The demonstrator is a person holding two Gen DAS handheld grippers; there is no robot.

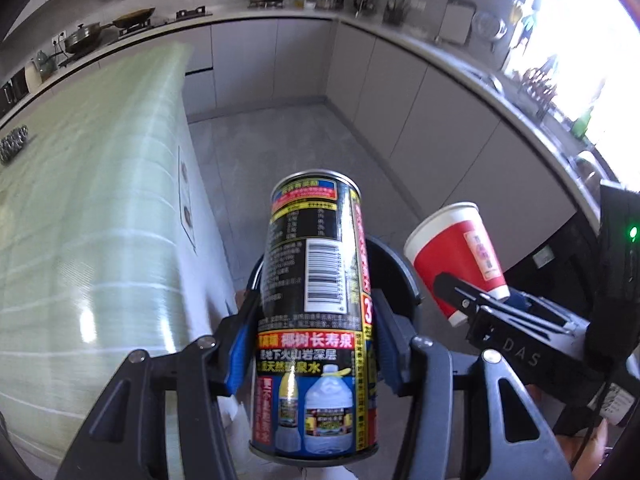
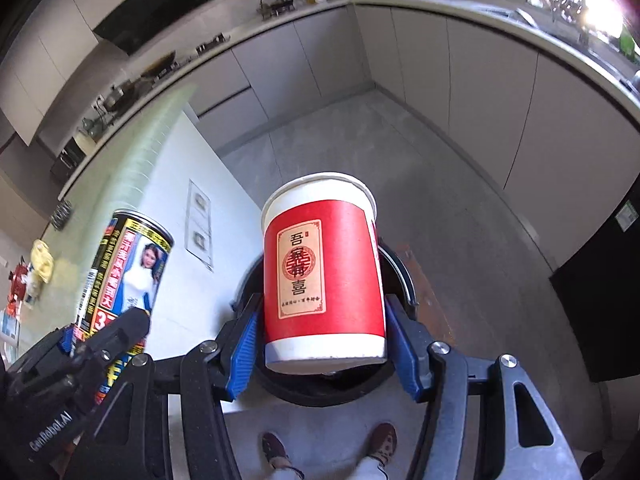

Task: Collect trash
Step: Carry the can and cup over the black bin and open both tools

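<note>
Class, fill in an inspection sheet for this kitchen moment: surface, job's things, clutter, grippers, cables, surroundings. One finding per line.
Surface: pale green counter at left, streaked by blur; grey tiled floor below.
Job's things: can upright in the left gripper; red paper cup upright in the right gripper; dark round bin under both, rim partly hidden.
Clutter: yellow and red items on the counter, too blurred to name.
Grippers: left's blue pads press the can's sides; right's press the cup's.
Cables: thin dark cable behind the right gripper.
Surroundings: grey cabinets, pans on the hob, bright window, person's shoes on the floor.
</note>
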